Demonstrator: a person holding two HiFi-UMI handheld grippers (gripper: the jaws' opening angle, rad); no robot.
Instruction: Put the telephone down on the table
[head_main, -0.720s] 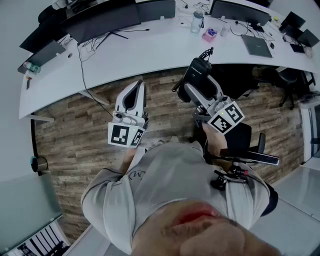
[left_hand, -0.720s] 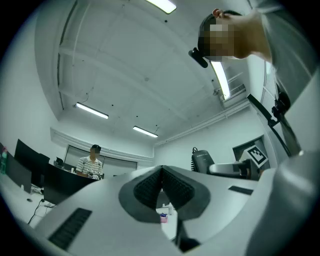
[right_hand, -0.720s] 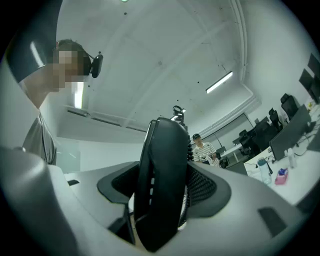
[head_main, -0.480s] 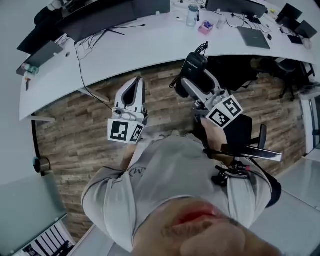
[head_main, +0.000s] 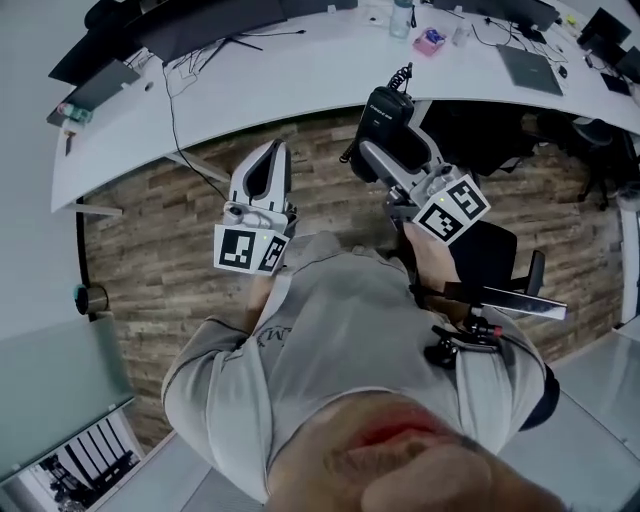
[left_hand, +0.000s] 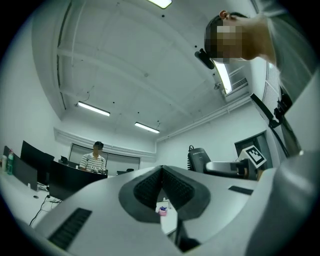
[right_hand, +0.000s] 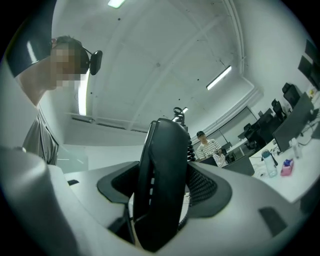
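Contact is made by both ribbed pads of the right gripper (head_main: 385, 160) with the telephone (head_main: 388, 112), which is clamped upright between jaws spread wide. A black handset with a smooth, slightly glossy, curved shell is seen, and a row of small pale marks is shown along its narrow edge in the right gripper view. A black coiled cord (head_main: 402, 78) is seen rising from its far end. The telephone is held in the air over the wood floor (head_main: 150, 240), just at the near edge of the curved white table (head_main: 300, 80) and not resting on it. To its left, the left gripper (head_main: 274, 152) is held over the floor as well, apart from the handset; its jaws are brought together at the tips and nothing is gripped between them.
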